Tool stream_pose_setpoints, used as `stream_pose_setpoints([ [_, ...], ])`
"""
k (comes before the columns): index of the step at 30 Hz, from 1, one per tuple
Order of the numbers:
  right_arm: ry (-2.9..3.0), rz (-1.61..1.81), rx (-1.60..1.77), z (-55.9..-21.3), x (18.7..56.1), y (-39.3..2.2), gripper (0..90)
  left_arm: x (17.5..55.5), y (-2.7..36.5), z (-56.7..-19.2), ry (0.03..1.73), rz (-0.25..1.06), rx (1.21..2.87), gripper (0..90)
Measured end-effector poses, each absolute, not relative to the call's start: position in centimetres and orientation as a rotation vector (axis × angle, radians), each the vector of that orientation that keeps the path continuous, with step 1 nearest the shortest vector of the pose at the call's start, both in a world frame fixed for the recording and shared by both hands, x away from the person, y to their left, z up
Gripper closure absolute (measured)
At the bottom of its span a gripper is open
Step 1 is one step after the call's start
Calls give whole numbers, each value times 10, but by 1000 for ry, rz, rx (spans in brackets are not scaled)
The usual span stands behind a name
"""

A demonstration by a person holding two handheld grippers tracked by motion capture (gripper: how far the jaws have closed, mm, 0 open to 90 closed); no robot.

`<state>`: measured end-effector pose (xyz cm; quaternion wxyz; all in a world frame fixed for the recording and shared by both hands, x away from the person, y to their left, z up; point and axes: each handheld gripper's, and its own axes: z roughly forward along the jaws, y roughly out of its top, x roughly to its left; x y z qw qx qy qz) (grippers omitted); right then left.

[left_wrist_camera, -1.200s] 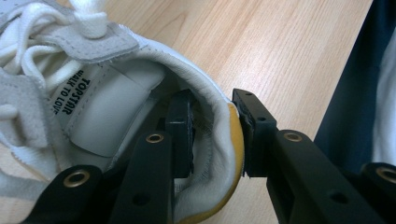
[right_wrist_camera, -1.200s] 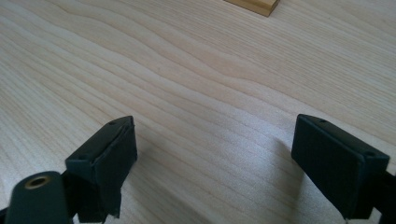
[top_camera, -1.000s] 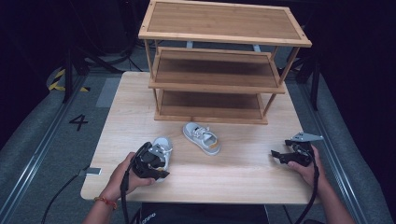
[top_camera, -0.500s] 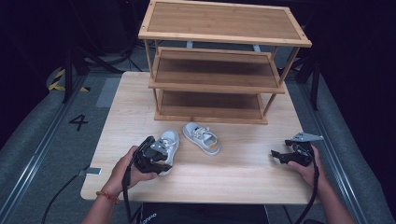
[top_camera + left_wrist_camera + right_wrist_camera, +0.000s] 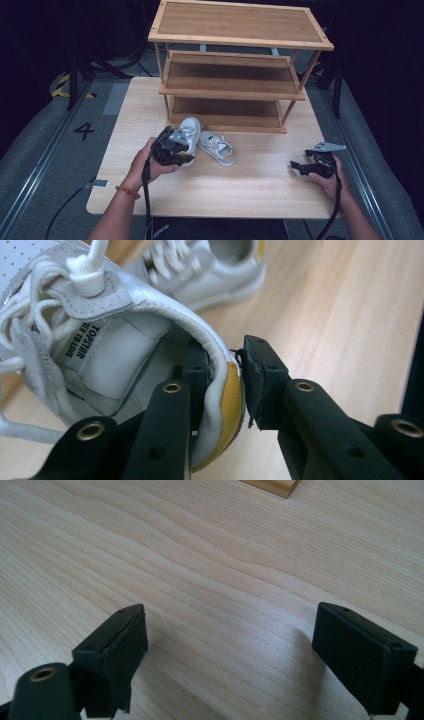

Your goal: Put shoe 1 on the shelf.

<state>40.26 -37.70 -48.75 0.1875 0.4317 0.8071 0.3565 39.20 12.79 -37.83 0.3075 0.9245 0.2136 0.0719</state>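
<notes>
Rack: A three-shelf wooden shoe rack (image 5: 235, 75) stands at the far side of the table (image 5: 250, 185), all its shelves bare.

Table: A pale wood top carries the rack, two small white shoes and both of the person's hand-held grippers.

Step in hand: By the look of it, the first shoe is being carried from the table toward the rack, with the lowest shelf (image 5: 225, 107) the nearest landing spot.

Held shoe: The white shoe (image 5: 186, 132) sits just in front of the rack's lower left corner, toe toward the rack, heel toward the person. In the left gripper view the shoe (image 5: 125, 330) has its yellow-backed heel collar caught between the two jaws.

Left gripper: The left gripper (image 5: 172, 150) is pinching the heel of that shoe, one jaw inside the opening, the other against the yellow heel tab.

Second shoe: Its partner (image 5: 217, 147) lies on the table just beside the held one, to the right, untouched.

Right gripper: The right gripper (image 5: 307, 167) rests near the table's right edge, well apart from both shoes, jaws spread over bare wood.

Next move: Likely a forward reach to slide the shoe under the middle shelf; the thin heel grip calls for keeping the shoe level so that it does not swing or slip.
</notes>
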Motion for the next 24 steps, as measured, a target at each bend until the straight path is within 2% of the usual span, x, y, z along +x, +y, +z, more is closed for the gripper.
stream_pose_setpoints([
  [18, 2270, 1001, 1217, -487, 402, -377, 149, 470, 62, -372, 548, 268, 2416, 739],
  [24, 2270, 1002, 1216, -487, 402, -377, 149, 493, 44, -380, 576, 288, 2405, 739],
])
